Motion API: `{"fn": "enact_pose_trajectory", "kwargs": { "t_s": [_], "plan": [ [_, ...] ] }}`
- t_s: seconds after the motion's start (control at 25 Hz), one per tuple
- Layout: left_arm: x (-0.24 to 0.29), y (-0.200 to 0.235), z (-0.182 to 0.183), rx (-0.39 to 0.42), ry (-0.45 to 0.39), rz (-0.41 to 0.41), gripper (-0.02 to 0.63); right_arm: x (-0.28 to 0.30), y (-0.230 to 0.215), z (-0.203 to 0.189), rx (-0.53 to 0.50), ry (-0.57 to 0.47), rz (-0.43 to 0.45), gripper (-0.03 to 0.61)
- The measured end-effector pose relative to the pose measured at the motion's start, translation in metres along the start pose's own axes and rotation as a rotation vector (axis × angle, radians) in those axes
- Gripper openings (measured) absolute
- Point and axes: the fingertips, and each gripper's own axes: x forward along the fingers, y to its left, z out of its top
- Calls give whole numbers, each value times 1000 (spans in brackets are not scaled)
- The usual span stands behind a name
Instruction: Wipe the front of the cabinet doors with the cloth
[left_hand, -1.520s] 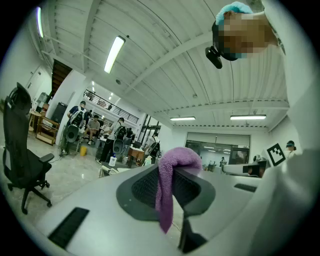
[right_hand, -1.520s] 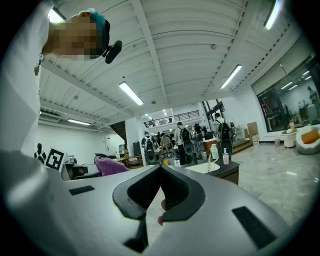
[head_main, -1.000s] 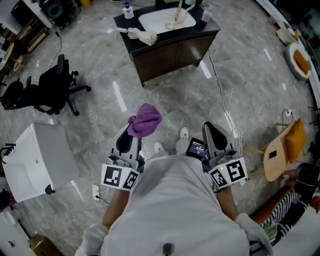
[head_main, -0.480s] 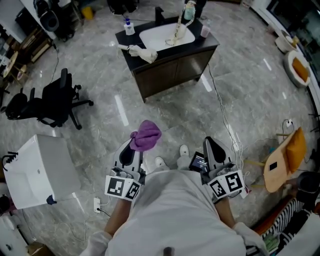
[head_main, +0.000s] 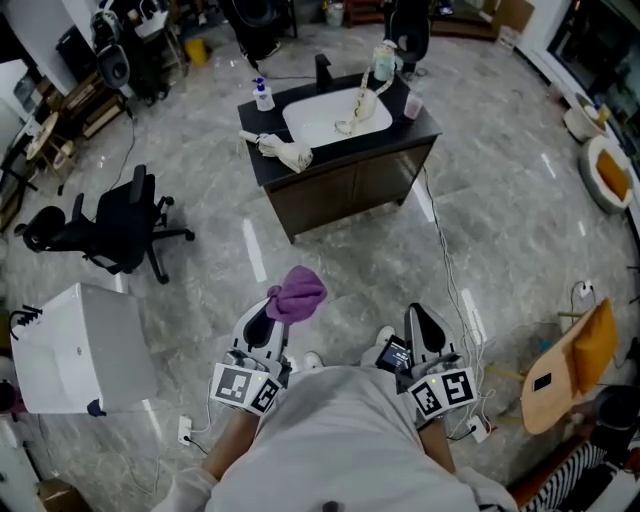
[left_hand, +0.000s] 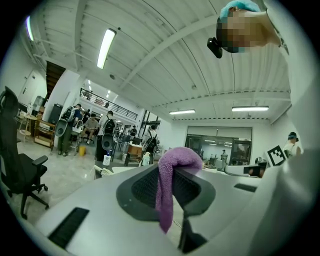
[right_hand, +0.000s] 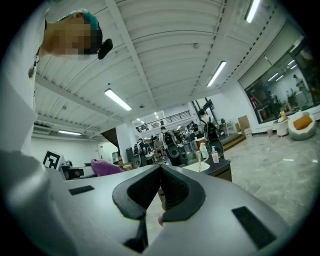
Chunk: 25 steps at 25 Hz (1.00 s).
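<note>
The person stands on the glossy grey marble floor (head_main: 200, 270), well apart from the cabinet (head_main: 352, 188), so wiping is judged not yet begun. The left gripper (head_main: 278, 312) is carried low in front of the body, its jaws clamped on the cloth (head_main: 295, 292). The cloth is a purple, soft, nappy fabric. It bunches in a rounded lump above the jaw tips, and a narrow tail hangs down between the ribbed black pads. This pinch appears to suit carrying. For flat contact with the doors, more cloth would likely need to be exposed. The right gripper (head_main: 417, 315) is held level beside it, jaws closed together on nothing, apparently kept free. The cabinet is a dark, boxy wooden unit with flat door fronts facing the person. It has a black top and a white oval basin (head_main: 335, 115). A pale rag (head_main: 285, 152) lies on the top at its left corner.
</note>
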Motion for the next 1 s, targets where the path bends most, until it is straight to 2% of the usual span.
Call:
{"fn": "enact_pose_trajectory", "kwargs": {
  "t_s": [0.36,0.56,0.8,1.0],
  "plan": [
    [127,-87,2,-81,-42,32,52,8,-139,40,-22,42,52,26],
    [166,-128,-3,-67,-61,72,52,6,-198,63,-58,45,96,26],
    [204,-142,-12,-59,-40,91,52,11,-257,72,-27,43,52,26],
    [248,-130,-26,-72,0,80,53,42,-279,71,-2,55,41,26]
  ]
}}
